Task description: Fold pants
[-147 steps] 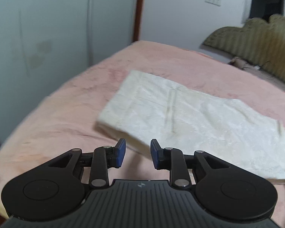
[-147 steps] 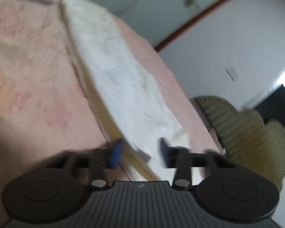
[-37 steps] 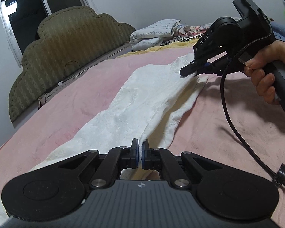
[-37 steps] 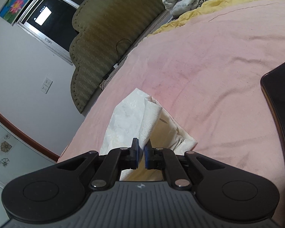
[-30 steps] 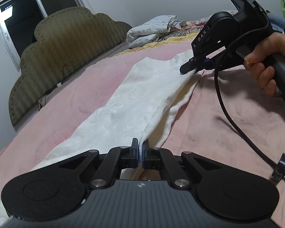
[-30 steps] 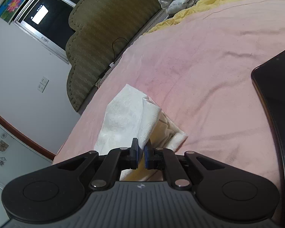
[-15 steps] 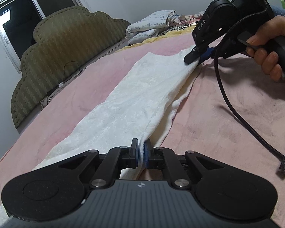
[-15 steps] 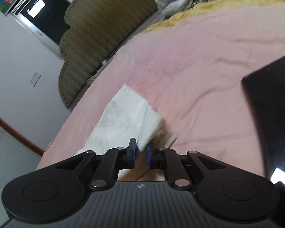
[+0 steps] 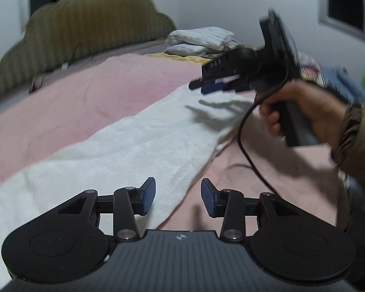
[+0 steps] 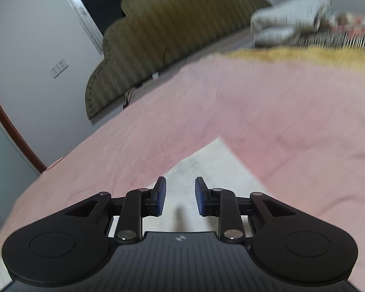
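At the bottom of the left wrist view, the left tool [image 9: 178, 196] is hanging open above the near edge of the white pants [image 9: 124, 150], gripping nothing. Mid-frame, the pants are lying long and flat across the pink bed [image 9: 90, 97]. Upper right, the right tool [image 9: 204, 86] is hovering open, empty. Judging by this, regrip both ends evenly before folding.

Right gripper [image 10: 180, 196] seen parted above white pants [image 10: 214, 170] | pants laid flat on pink bed [image 10: 279, 112] | olive headboard [image 10: 172, 24] behind
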`<state>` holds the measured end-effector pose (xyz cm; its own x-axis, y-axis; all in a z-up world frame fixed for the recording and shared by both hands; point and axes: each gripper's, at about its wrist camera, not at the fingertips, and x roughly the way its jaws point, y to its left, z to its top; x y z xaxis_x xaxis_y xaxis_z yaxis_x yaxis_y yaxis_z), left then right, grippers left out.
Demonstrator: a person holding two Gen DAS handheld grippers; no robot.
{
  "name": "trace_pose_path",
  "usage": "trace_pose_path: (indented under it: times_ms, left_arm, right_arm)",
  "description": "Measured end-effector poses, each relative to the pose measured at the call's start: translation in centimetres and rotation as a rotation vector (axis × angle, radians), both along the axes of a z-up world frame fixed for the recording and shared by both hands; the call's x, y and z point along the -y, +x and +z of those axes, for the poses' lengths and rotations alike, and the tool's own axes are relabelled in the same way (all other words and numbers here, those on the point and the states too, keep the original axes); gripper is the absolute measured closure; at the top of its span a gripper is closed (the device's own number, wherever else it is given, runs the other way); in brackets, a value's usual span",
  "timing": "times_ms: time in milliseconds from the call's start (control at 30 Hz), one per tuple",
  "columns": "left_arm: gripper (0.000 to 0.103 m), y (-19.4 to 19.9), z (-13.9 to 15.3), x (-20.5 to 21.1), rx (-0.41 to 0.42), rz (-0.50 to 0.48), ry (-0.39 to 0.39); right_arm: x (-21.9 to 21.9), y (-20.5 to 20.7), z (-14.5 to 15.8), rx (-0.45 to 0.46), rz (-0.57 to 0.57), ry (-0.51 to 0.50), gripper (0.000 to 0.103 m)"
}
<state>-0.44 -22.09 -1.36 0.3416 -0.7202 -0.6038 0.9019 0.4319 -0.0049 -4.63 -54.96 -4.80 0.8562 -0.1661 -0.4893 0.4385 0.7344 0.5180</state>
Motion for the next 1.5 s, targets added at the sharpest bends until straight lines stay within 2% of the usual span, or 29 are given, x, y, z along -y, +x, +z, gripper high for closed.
trace_pose_path:
  times_ms: [67, 100, 200, 267, 367, 433, 533, 567, 600, 633, 733, 767, 833, 867, 967, 1033, 1133, 1167, 1233, 1267, 1333, 1433, 1500]
  left_arm:
    - [0.055, 1.6, 0.5, -1.0, -0.055, 0.067, -0.031]
    - [0.055, 2.3, 0.7, -1.4, -0.057, 0.102, -0.032]
    - [0.056, 3.5, 0.1, -1.7, 0.003, 0.197, 0.041]
    - [0.056, 3.9, -0.3, -1.9, 0.018, 0.219, 0.071]
    - [0.056, 4.1, -0.6, -2.1, -0.013, 0.214, 0.069]
    - [0.055, 3.9, -0.7, -1.9, -0.003, 0.209, 0.078]
    - [0.055, 3.1, -1.0, -1.6, 0.045, 0.208, 0.096]
    - [0.055, 2.9, -1.1, -1.5, 0.055, 0.209, 0.101]
    - [0.055, 2.8, -1.0, -1.5, 0.06, 0.211, 0.103]
    - [0.055, 2.7, -1.0, -1.5, 0.067, 0.21, 0.103]
    - [0.054, 2.4, -0.8, -1.9, 0.088, 0.219, 0.092]
    - [0.054, 2.5, -0.9, -1.9, 0.087, 0.225, 0.088]
    - [0.054, 2.8, -1.2, -1.8, 0.068, 0.228, 0.09]
    - [0.054, 2.9, -1.4, -1.8, 0.062, 0.231, 0.094]
    - [0.054, 2.4, -1.4, -1.6, 0.085, 0.233, 0.099]
    - [0.053, 2.1, -1.1, -1.7, 0.103, 0.23, 0.092]
    - [0.046, 2.2, -1.1, -1.8, 0.108, 0.235, 0.088]
    - [0.045, 2.3, -1.4, -1.7, 0.101, 0.24, 0.092]
    - [0.045, 2.3, -1.7, -1.7, 0.092, 0.243, 0.094]
    - [0.045, 2.3, -1.7, -1.8, 0.098, 0.243, 0.093]
    - [0.044, 2.2, -1.6, -1.9, 0.114, 0.242, 0.09]
    - [0.042, 2.2, -1.7, -1.9, 0.112, 0.247, 0.091]
    - [0.042, 2.2, -1.8, -1.9, 0.105, 0.252, 0.09]
  right_arm:
    - [0.7, 2.5, -1.0, -0.07, -0.005, 0.031, 0.078]
    - [1.1, 3.1, -1.3, -0.105, -0.026, 0.023, 0.078]
    - [0.5, 2.6, -0.4, -0.089, -0.073, -0.014, 0.077]
    - [-1.5, 0.9, 1.0, -0.059, -0.052, -0.072, 0.077]
    - [-4.4, -1.3, 1.9, -0.016, 0.129, -0.047, 0.076]
    - [-6.8, -1.9, 1.8, -0.038, 0.288, -0.029, 0.073]
    - [-9.9, -2.3, 1.1, -0.118, 0.391, -0.134, 0.053]
    - [-10.6, -2.3, 0.9, -0.152, 0.377, -0.208, 0.048]
    - [-11.0, -2.4, 0.7, -0.18, 0.339, -0.271, 0.048]
    - [-11.0, -2.7, 0.7, -0.184, 0.304, -0.281, 0.048]
    - [-10.6, -5.0, 2.1, -0.084, 0.212, -0.201, 0.047]
    - [-10.2, -5.7, 2.6, -0.037, 0.22, -0.177, 0.047]
    - [-10.6, -6.5, 2.8, 0.002, 0.283, -0.143, 0.041]
    - [-10.9, -6.4, 2.5, -0.006, 0.318, -0.136, 0.036]
    - [-12.3, -5.6, 1.0, -0.106, 0.345, -0.192, 0.036]
    - [-12.8, -5.8, 0.9, -0.098, 0.316, -0.218, 0.036]
    - [-13.0, -6.8, 1.8, -0.047, 0.267, -0.202, 0.034]
    - [-13.0, -7.0, 1.8, -0.038, 0.285, -0.193, 0.03]
    - [-13.0, -6.6, 1.1, -0.093, 0.325, -0.186, 0.028]
    - [-13.0, -6.8, 0.9, -0.11, 0.3, -0.197, 0.028]
    - [-12.1, -8.2, 1.0, -0.061, 0.223, -0.14, 0.028]
    - [-9.1, -10.6, 0.5, 0.039, 0.092, 0.06, 0.027]
    - [-7.3, -11.3, -0.9, 0.058, 0.083, 0.215, 0.027]
